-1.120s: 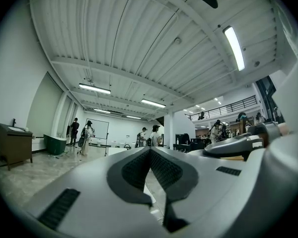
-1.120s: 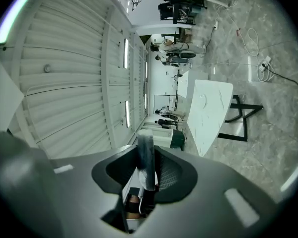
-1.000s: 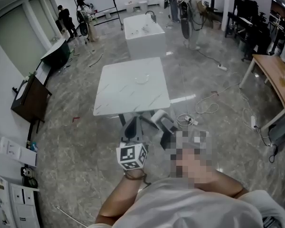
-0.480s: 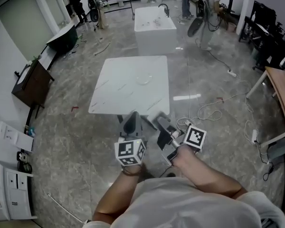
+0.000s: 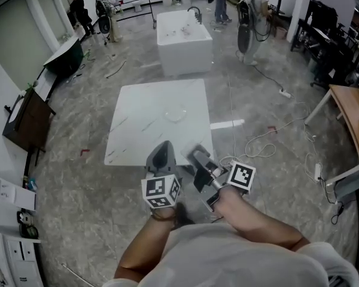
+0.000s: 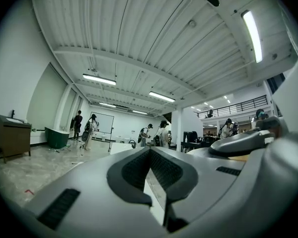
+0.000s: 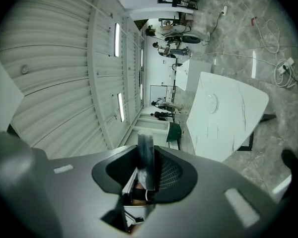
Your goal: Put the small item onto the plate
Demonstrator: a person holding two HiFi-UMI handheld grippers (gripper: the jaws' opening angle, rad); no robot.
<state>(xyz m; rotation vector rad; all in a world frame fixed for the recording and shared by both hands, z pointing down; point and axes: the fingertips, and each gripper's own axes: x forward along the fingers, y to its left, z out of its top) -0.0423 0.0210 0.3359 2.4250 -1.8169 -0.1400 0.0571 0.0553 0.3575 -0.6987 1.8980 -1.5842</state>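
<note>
Right gripper view: right gripper [image 7: 148, 162] clamped on small item [image 7: 145, 144], slim dark strip standing between pads at lower centre of frame. Looks light and thin, maybe bendy (material unclear). Hold sits low on its length, top end poking out; judge gentle squeeze enough, hard pinch could bend it. Left gripper [image 6: 150, 157]: jaws together, nothing in them. Head view: clear plate [image 5: 175, 113] on white table [image 5: 134, 133], centre of frame, well apart from both grippers. Item not yet on plate.

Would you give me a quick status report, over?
Left gripper shut, empty. Right gripper shut on small dark item. Plate on table ahead; nothing blocking.
</note>
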